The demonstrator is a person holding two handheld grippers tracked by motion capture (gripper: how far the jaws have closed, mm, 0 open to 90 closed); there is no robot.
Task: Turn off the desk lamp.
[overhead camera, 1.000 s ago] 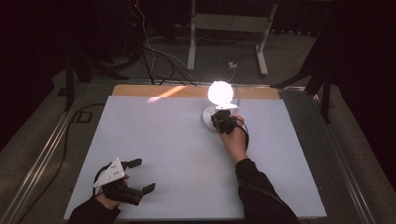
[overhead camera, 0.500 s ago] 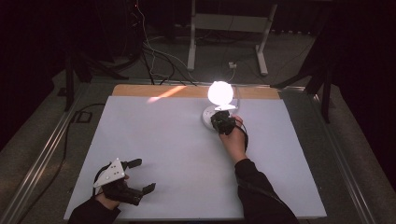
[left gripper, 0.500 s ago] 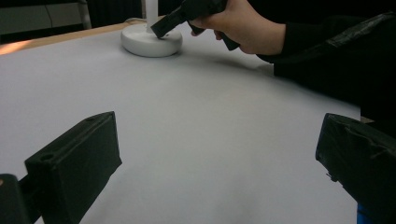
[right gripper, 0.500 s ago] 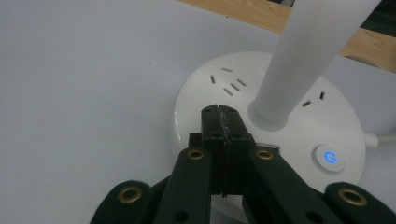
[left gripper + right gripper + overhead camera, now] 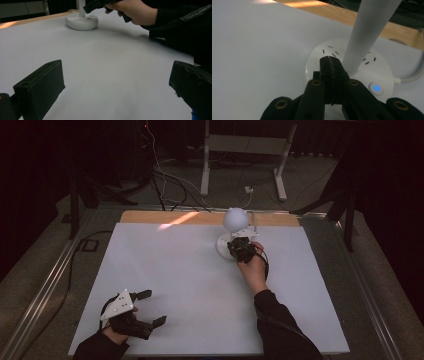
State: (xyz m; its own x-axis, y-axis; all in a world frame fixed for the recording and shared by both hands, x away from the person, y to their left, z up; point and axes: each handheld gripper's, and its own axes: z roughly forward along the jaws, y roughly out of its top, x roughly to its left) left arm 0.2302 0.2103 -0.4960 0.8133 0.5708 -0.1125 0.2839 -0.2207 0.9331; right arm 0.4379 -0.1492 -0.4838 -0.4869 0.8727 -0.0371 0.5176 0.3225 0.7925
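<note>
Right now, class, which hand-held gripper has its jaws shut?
The right hand-held gripper, jaws pressed together over the lamp base; the left hand-held gripper is wide open.

No readable text, brand, label or number is seen on anything. One sign is noted: a glowing blue symbol on a round button (image 5: 376, 88) set in the white lamp base (image 5: 322, 62), at its near right; the shape is too blurred to be made out.

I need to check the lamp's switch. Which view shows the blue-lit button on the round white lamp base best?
The right gripper view: the blue-lit button sits close and sharp on the round white lamp base. The left gripper view shows the base far off; the high view shows it small.
</note>
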